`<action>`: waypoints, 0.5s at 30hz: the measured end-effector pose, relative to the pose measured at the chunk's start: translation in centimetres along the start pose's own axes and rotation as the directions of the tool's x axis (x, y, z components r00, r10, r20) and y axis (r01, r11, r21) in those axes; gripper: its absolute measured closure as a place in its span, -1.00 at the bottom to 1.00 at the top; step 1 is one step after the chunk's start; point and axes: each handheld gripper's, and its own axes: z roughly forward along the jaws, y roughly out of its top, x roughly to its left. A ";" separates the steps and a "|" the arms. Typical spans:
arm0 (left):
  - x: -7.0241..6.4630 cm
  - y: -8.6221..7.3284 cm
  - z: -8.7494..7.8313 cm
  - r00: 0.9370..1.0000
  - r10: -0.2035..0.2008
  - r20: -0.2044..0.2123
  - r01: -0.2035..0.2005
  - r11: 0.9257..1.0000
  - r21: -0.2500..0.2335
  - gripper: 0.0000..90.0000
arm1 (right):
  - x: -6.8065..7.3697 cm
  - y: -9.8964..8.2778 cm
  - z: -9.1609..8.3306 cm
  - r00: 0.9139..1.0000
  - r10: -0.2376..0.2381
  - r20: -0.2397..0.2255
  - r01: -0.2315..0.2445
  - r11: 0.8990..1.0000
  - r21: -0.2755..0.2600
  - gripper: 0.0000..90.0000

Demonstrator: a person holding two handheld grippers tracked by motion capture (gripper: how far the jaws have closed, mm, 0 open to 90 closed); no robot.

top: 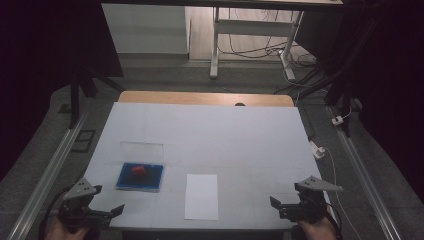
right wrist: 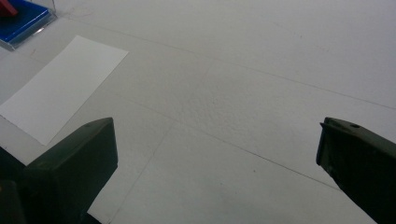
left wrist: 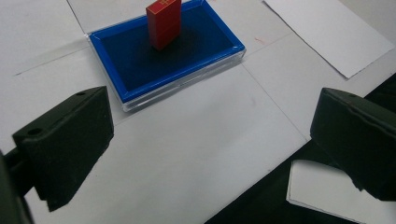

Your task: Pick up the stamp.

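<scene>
On blue tray (top: 140, 183), upright red block (top: 139, 170).

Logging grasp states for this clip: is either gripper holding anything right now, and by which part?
Nothing is held. The left gripper and right gripper both stand open over the table; the red block sits untouched in its blue tray.

The person's left hand (top: 60, 231) comes in at the near left corner of the table (top: 250, 135), holding the left gripper (top: 107, 212) low and pointed inward to the right. Its jaws stand wide apart with nothing between them. The right hand (top: 317, 231) sits at the near right corner, its right gripper (top: 280, 206) pointed left toward the other, jaws likewise spread wide and empty.
</scene>
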 end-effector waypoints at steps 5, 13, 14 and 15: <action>0.0 -0.1 -0.1 1.000 -0.008 0.004 0.008 1.000 -0.003 -1.00 | 0.1 0.1 0.1 1.000 -0.023 -0.011 0.023 1.000 0.006 -1.00; 0.0 -0.2 -0.1 1.000 -0.008 0.011 0.007 1.000 0.003 -1.00 | 0.3 0.3 0.4 0.999 -0.039 -0.028 0.039 0.999 0.017 -1.00; 0.0 -0.2 -0.1 1.000 -0.010 0.014 0.010 1.000 0.003 -1.00 | 0.3 0.3 0.4 0.999 -0.039 -0.028 0.039 0.999 0.017 -1.00; 0.0 -0.2 -0.2 1.000 -0.011 0.016 0.011 1.000 0.005 -1.00 | 0.3 0.3 0.5 0.999 -0.045 -0.029 0.046 0.999 0.022 -1.00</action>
